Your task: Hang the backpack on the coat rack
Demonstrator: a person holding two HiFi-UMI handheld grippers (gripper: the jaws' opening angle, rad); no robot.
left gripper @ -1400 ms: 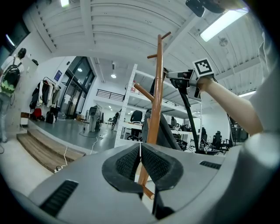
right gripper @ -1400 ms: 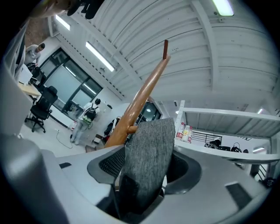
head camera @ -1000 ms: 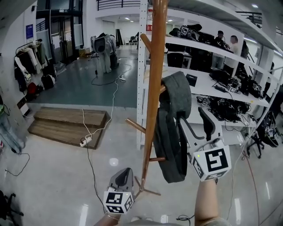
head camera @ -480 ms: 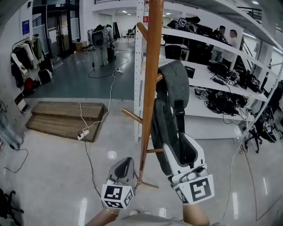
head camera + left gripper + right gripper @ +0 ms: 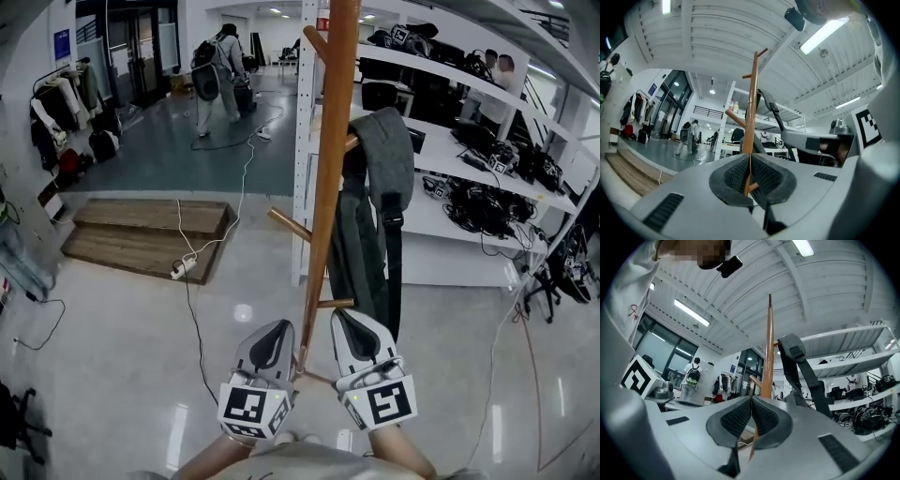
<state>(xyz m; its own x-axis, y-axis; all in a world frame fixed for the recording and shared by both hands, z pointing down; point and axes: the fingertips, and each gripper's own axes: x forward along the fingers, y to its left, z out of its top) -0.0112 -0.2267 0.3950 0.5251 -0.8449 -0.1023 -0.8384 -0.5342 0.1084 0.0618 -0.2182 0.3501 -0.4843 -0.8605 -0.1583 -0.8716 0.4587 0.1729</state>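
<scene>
The backpack (image 5: 380, 164), grey with dark straps, hangs from a peg on the right side of the coat rack (image 5: 328, 187), its straps trailing down beside the wooden pole. The rack stands on a pale, glossy floor (image 5: 112, 375) that mirrors the ceiling lights, just in front of the near-left corner post of a long run of white shelving (image 5: 441, 192). The shelving is loaded with dark equipment and tangled leads, and two people (image 5: 502, 75) stand behind it at the far right. To the left of the rack a low wooden platform (image 5: 141, 239) lies on the floor. A white cable (image 5: 246, 178) runs across the platform from the darker floor further back and ends in a power strip (image 5: 183, 269) at its near edge. A person wearing a pack (image 5: 217, 75) stands on that darker floor, and a clothes rail (image 5: 66, 108) with hanging garments lines the left wall, near tall glass doors. Overhead is a white ribbed ceiling with strip lights. The left gripper (image 5: 278, 330) and the right gripper (image 5: 345, 323) are held low, side by side, one on each side of the foot of the pole. They are clear of the backpack. The left jaws are together with nothing in them. The right jaws have just been closing and now meet pad to pad, also with nothing between them.
</scene>
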